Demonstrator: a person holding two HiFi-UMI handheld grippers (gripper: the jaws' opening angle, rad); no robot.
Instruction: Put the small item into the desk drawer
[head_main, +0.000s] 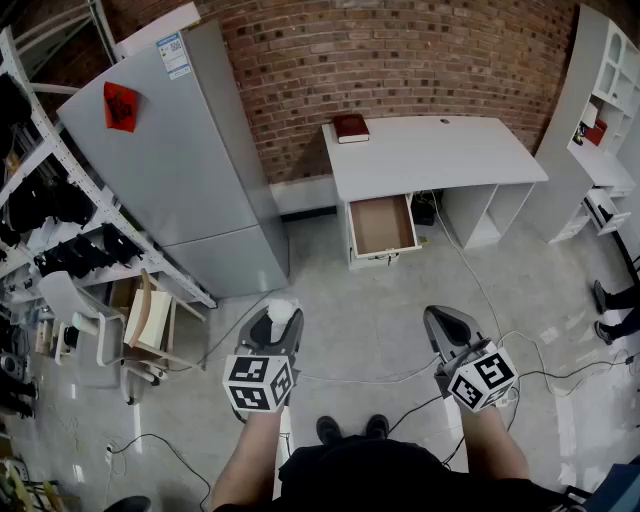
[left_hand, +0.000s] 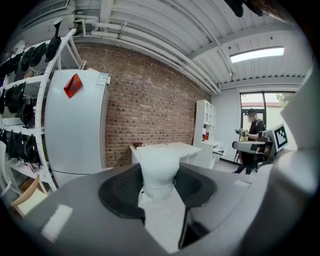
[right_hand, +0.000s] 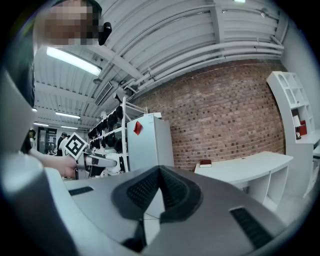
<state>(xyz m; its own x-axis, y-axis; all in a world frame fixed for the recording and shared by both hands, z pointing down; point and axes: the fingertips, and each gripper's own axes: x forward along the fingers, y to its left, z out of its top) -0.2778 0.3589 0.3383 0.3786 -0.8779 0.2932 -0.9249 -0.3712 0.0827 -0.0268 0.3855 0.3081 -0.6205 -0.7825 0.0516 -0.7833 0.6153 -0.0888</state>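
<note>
Jaws of the left gripper (head_main: 279, 328) are clamped on the small item (left_hand: 158, 169), a white, rounded piece whose top stands up above the dark pads on either side. The right gripper (right_hand: 160, 172) is closed, tips meeting, with nothing between them. We hold both in front of us over the grey floor, side by side but apart.

Ahead, well apart from us, stands the white desk (head_main: 432, 155), its drawer (head_main: 381, 226) already pulled out, and it looks bare inside. So the item has yet to reach it, and we judge the carry across the room to be the step in hand.

Our worries are these. The item looks smooth and top-heavy in the grip, so a jolt while walking could tip it or let it slide out. Cables (head_main: 478, 282) trail over the floor between us and the desk, and catching a foot on one could cause just such a jolt. Releasing too early or off to one side could drop the item on the drawer's front edge or on the floor.

By our count: two grippers, one white item, one desk, one open drawer, one reddish book (head_main: 350, 127) on the desktop's far corner, and one grey fridge (head_main: 178, 165) to the left of the desk.
</note>
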